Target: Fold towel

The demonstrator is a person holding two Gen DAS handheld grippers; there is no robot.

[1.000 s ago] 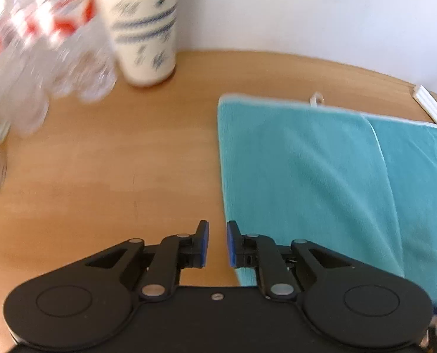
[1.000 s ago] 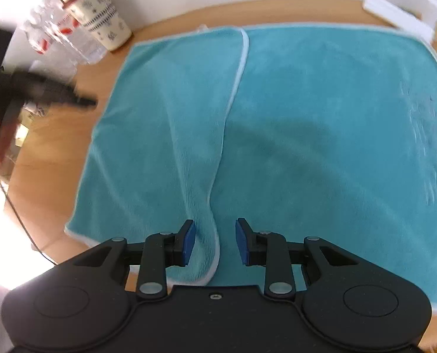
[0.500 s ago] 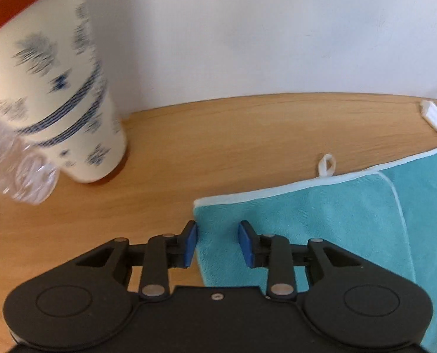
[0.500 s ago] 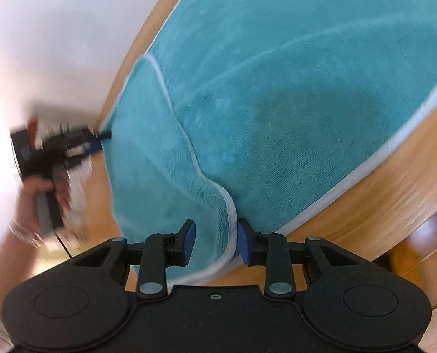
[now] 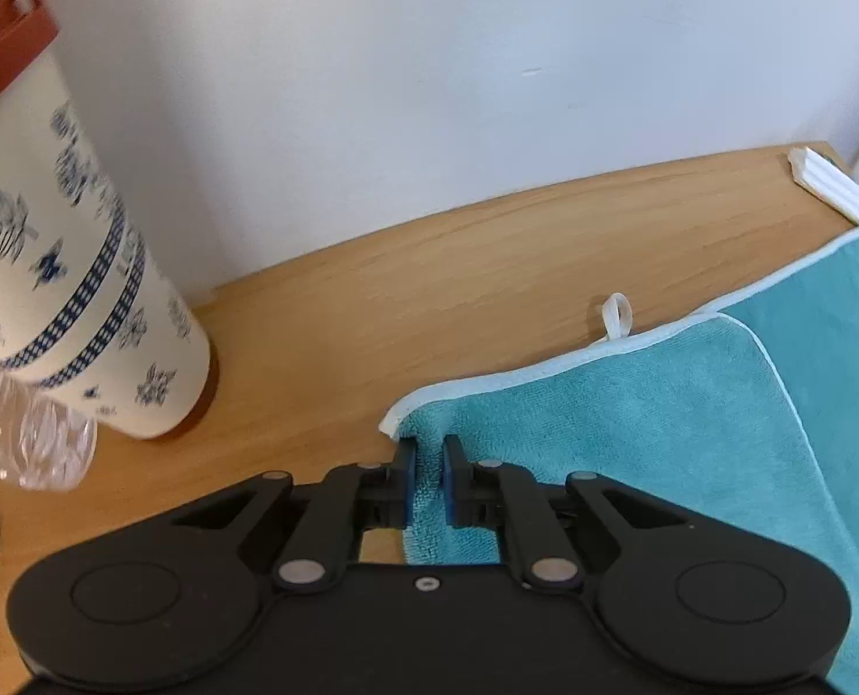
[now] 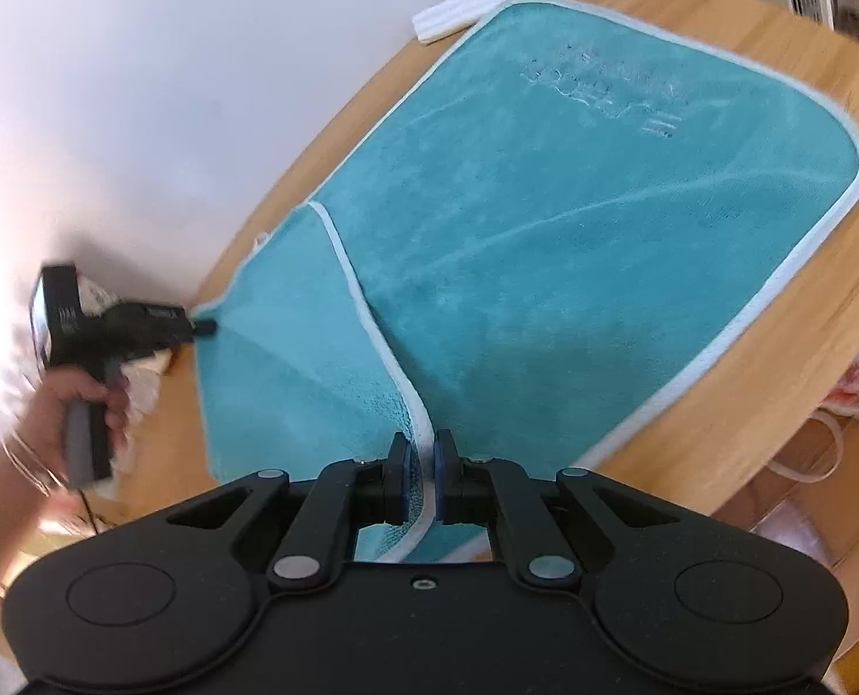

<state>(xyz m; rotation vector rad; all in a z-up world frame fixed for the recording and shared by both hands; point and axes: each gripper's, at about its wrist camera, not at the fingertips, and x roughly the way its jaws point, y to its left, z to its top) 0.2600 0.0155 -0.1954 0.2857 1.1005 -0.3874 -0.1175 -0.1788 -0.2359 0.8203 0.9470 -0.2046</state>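
Both grippers pinch the teal towel (image 6: 574, 266): left gripper (image 5: 428, 478) on its far-left corner, right gripper (image 6: 421, 478) on the white-trimmed flap edge, apparently to lift for folding.

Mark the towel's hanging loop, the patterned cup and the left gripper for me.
hanging loop (image 5: 617, 315), left wrist view, on the white loop at the towel's far edge
patterned cup (image 5: 76, 289), left wrist view, on its cream side wall
left gripper (image 5: 428, 466), left wrist view, midway between the fingertips

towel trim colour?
White edging on the teal towel; clearest in the right wrist view.
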